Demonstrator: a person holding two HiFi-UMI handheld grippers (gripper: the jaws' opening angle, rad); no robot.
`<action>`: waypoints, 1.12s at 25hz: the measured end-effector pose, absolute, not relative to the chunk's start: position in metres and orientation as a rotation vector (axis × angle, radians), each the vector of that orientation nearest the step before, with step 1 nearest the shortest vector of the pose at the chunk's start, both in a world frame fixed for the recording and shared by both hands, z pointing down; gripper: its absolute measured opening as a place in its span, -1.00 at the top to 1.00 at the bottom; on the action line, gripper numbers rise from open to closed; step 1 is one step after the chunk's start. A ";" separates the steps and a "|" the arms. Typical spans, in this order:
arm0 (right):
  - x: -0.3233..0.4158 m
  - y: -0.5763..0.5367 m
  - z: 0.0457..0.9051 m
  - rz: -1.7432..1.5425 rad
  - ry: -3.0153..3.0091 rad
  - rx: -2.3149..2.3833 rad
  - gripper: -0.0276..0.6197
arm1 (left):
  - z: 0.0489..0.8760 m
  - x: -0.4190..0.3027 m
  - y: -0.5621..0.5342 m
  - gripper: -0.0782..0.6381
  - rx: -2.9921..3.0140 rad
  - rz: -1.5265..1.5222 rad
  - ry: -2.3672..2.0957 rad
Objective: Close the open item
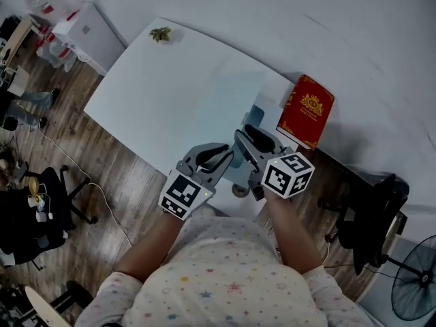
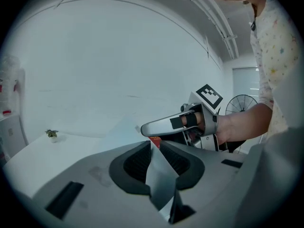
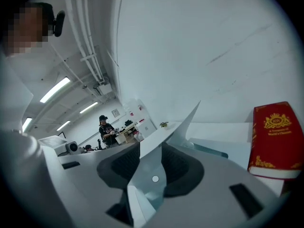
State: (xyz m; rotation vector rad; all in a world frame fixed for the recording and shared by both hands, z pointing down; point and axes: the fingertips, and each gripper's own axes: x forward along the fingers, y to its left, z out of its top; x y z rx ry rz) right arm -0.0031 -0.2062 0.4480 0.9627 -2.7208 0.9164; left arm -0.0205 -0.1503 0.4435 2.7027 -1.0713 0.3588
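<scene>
grey-blue flat item (image 1: 253, 116) lies on the table (image 1: 170, 94) beside the red book (image 1: 306, 111); left gripper (image 2: 156, 156) and right gripper (image 3: 164, 151) hang near it, jaws together, empty; a glancing push might slide it into the book.

One white table (image 1: 170, 94) is occupying the centre of the head view. One red book (image 1: 306, 111) is showing at its right edge and one small plant (image 1: 161, 34) at its upper end. Two grippers are showing at lower centre, the left gripper (image 1: 228, 157) and the right gripper (image 1: 242, 133). Each is carrying one marker cube (image 1: 182, 195), making two cubes. Two black office chairs (image 1: 371, 216) are standing, one at each side. One fan (image 1: 414, 278) is standing at lower right and one white cabinet (image 1: 88, 33) at upper left. One standing person (image 3: 105, 129) is showing at left centre of the right gripper view.
</scene>
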 end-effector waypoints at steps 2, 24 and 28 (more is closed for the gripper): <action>-0.006 -0.206 0.450 0.942 -2.716 0.961 0.55 | 0.445 -0.019 -0.149 0.60 2.711 0.365 -1.062; 0.041 -0.210 0.489 0.961 -2.545 1.125 0.80 | 0.451 -0.043 -0.165 0.20 2.618 0.222 -1.001; 0.050 -0.208 0.502 0.971 -2.504 1.145 0.80 | 0.463 -0.070 -0.182 0.19 2.566 0.252 -1.107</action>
